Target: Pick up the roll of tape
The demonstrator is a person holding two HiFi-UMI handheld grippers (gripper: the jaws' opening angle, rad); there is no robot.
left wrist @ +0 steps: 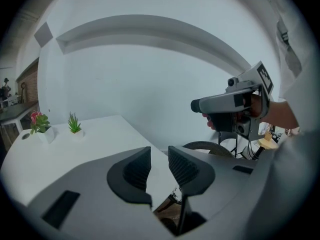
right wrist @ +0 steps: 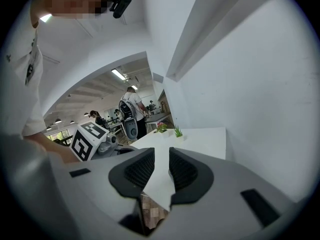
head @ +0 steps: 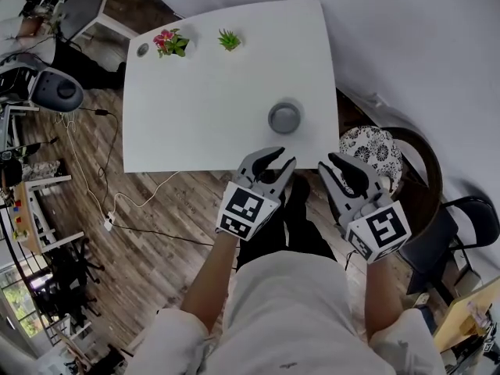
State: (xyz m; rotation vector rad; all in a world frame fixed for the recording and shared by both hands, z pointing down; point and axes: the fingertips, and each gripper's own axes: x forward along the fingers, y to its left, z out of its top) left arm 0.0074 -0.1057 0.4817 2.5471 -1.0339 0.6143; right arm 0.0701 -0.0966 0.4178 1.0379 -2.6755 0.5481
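Your right gripper (head: 328,162) covers the near side of the patterned round seat (head: 375,143), and the black chair (head: 471,213) runs off the head view's right edge. In the right gripper view, the people (right wrist: 131,104) out back are too tiny to make out.

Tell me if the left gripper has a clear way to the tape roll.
Probably yes: the left gripper is open and empty, and only bare table lies between it and the tape roll.

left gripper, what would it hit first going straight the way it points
Probably the white table near its front edge; the left gripper aims roughly toward the tape roll, but depth is unclear.
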